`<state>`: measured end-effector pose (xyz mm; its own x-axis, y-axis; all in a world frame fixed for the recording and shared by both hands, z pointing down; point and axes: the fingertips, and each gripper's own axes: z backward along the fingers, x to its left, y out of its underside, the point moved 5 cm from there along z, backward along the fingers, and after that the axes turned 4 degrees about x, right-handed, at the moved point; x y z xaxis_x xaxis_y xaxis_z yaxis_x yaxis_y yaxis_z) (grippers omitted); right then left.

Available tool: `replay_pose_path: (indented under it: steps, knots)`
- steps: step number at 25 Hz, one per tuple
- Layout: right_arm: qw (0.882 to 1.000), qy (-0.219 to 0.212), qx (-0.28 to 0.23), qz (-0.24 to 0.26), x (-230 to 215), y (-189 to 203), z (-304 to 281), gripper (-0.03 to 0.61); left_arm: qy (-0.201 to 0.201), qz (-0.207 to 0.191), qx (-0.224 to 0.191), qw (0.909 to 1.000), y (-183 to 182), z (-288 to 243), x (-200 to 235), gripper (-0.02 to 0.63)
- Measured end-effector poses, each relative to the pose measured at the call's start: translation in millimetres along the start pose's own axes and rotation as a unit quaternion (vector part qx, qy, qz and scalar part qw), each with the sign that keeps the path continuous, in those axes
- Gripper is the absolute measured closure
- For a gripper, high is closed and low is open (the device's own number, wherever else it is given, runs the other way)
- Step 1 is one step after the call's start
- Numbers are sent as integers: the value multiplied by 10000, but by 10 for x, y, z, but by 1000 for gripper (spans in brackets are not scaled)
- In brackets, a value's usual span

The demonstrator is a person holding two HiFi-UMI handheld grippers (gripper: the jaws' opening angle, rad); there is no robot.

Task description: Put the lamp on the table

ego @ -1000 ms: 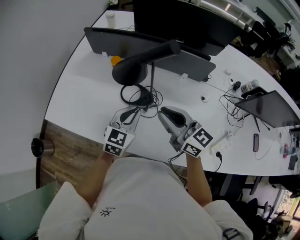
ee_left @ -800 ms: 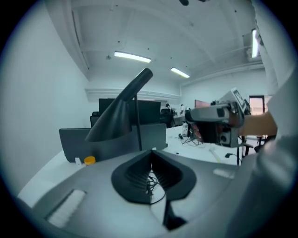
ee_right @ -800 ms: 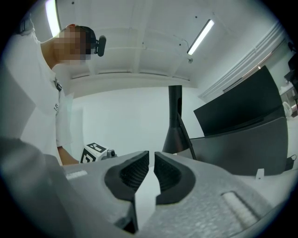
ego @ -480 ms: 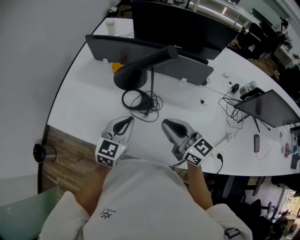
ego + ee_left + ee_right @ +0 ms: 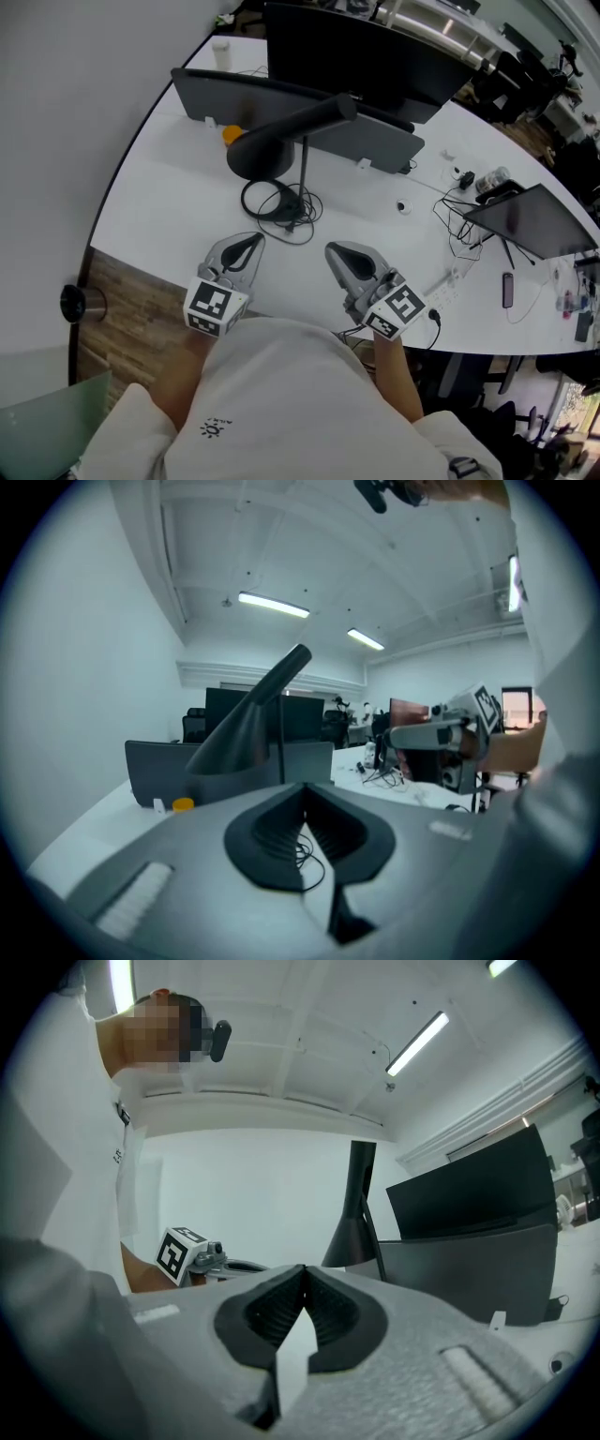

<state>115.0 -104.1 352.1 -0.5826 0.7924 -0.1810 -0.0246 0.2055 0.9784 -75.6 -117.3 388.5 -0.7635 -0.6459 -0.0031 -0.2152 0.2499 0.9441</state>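
The dark grey lamp (image 5: 267, 141) stands on the white table (image 5: 169, 216) ahead of me, its cone-shaped head low at the left and a thin pole (image 5: 303, 169) beside it. Its black cord (image 5: 279, 202) lies coiled in front of it. My left gripper (image 5: 247, 246) sits shut and empty near the table's front edge, short of the cord. My right gripper (image 5: 341, 253) rests beside it, also shut with nothing held. In the left gripper view the lamp (image 5: 246, 735) rises beyond the closed left gripper (image 5: 302, 791). The right gripper view shows the lamp (image 5: 357, 1215) past the closed right gripper (image 5: 301, 1275).
Dark monitors (image 5: 375, 52) and a grey panel (image 5: 366, 131) stand behind the lamp. A tilted screen (image 5: 530, 220), loose cables (image 5: 459, 220), a power strip (image 5: 442, 292) and a phone (image 5: 507, 290) lie to the right. A small orange object (image 5: 231, 134) sits by the lamp. Wooden floor (image 5: 131, 309) shows at left.
My left gripper has drawn back from the cord toward me and its jaws have closed. The right gripper's jaws have closed too, staying about where they were.
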Motion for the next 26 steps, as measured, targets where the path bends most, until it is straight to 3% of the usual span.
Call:
replay_pose_path:
  steps: [4, 12, 26]
  knots:
    - [9998, 42, 4, 173, 3, -84, -5, 578, -47, 126, -50, 9999, -17, -36, 18, 620]
    - [9999, -18, -162, 11, -8, -124, -9, 578, -54, 295, -78, 9995, 28, -34, 64, 620]
    - [9999, 68, -107, -78, -82, -63, 3, 578, -65, 237, 3, 9997, 72, -88, 50, 620]
